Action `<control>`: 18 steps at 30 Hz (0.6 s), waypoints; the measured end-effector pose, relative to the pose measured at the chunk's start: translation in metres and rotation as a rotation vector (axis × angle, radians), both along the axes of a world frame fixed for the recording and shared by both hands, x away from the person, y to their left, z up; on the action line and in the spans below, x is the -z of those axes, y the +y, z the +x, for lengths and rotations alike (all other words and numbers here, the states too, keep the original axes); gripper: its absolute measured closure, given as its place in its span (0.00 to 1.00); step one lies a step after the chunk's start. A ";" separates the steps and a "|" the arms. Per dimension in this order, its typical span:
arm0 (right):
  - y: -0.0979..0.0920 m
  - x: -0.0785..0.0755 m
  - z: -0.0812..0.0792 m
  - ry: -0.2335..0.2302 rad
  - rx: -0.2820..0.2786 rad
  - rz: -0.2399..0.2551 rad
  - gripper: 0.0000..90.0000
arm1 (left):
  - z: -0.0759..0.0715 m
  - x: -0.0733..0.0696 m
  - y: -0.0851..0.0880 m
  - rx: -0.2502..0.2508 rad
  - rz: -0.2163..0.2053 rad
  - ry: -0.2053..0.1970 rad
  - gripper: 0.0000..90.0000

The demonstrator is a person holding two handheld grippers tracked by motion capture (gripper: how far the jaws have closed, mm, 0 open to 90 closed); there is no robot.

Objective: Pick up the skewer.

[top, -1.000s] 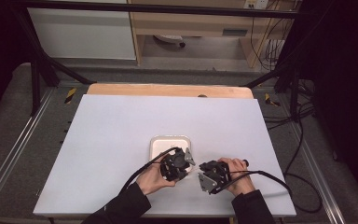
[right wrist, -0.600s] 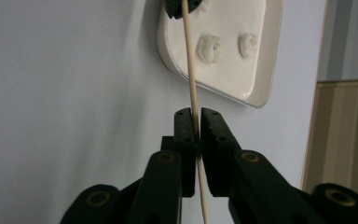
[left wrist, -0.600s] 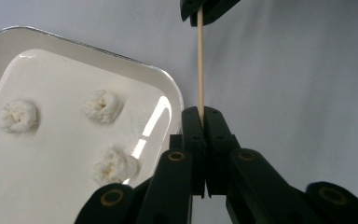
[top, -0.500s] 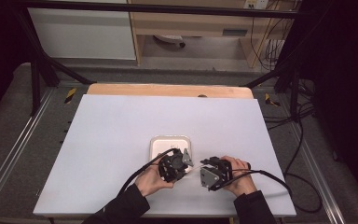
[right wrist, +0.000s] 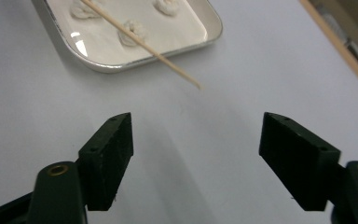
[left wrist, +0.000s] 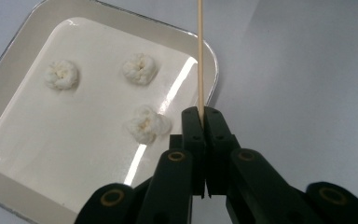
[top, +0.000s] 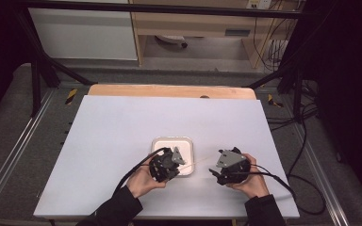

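A wooden skewer (left wrist: 199,56) is being pinched by the left gripper (left wrist: 204,116) over the tray (left wrist: 23,37) of marshmallows (left wrist: 142,123), while the right gripper (right wrist: 196,135), just opening and empty, is being kept beside it, likely for loading a marshmallow next.

A pale tan wooden skewer (left wrist: 199,56) runs between the black left gripper (left wrist: 204,122) jaws. The tray (left wrist: 9,60) is glossy white with a silvery rim; three white puffed pieces (left wrist: 140,69) with creamy centres lie in it, the third (left wrist: 145,125) at five o'clock. The black right gripper (right wrist: 196,135) hangs over a plain pale grey-white table (top: 122,122) edged in light wood at twelve o'clock.
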State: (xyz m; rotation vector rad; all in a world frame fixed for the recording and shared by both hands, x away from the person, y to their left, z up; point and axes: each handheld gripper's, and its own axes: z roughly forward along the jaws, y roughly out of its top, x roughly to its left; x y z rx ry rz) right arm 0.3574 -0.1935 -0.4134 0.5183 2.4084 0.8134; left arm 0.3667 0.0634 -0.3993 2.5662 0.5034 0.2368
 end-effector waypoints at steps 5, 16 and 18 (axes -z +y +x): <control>-0.011 0.008 0.002 0.083 0.098 0.071 0.18 | -0.001 -0.002 0.014 -0.029 -0.035 -0.004 0.99; -0.026 0.016 0.001 0.181 0.188 0.186 0.05 | -0.008 -0.001 0.057 -0.139 -0.144 -0.034 0.98; -0.027 0.016 0.000 0.190 0.195 0.201 0.04 | -0.011 0.001 0.066 -0.164 -0.168 -0.044 0.98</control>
